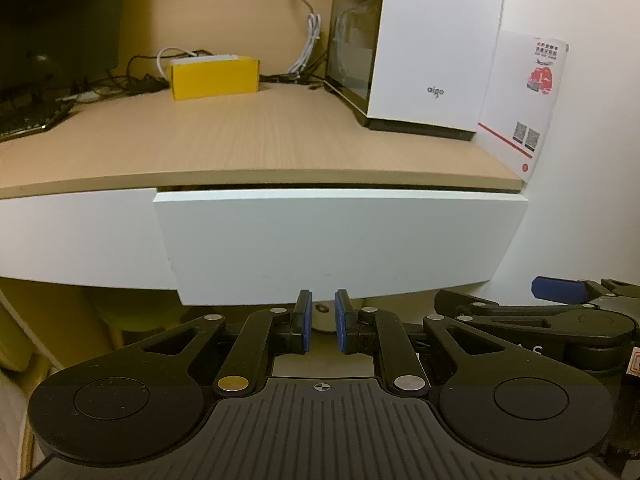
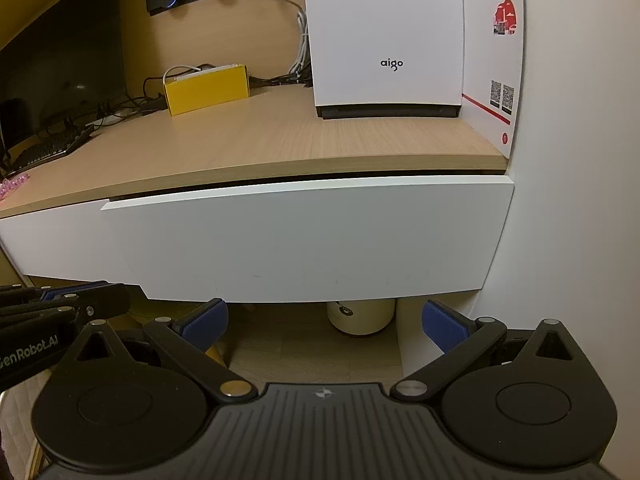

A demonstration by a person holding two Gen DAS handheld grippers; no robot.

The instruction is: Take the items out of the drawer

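The white drawer front (image 1: 340, 240) (image 2: 308, 236) sits under the wooden desktop (image 1: 240, 140), pulled out a little past the neighbouring white panel (image 1: 76, 236). A dark slit runs along its top, and its contents are hidden. My left gripper (image 1: 323, 294) is at the drawer's lower edge, near its middle. Its blue pads (image 1: 306, 320) stand a narrow gap apart with nothing between them. My right gripper (image 2: 324, 306) is wide open just below the drawer's bottom edge and holds nothing. Each gripper shows at the edge of the other's view: the right gripper (image 1: 560, 300) and the left gripper (image 2: 60, 304).
On the desk stand a white aigo computer case (image 2: 384, 32), a yellow box (image 2: 206, 88), tangled cables, a dark monitor (image 2: 60, 60) and a keyboard (image 2: 52, 148). A printed card (image 2: 496, 60) leans on the white wall (image 2: 580, 160) at the right. A cream round container (image 2: 360, 316) sits under the desk.
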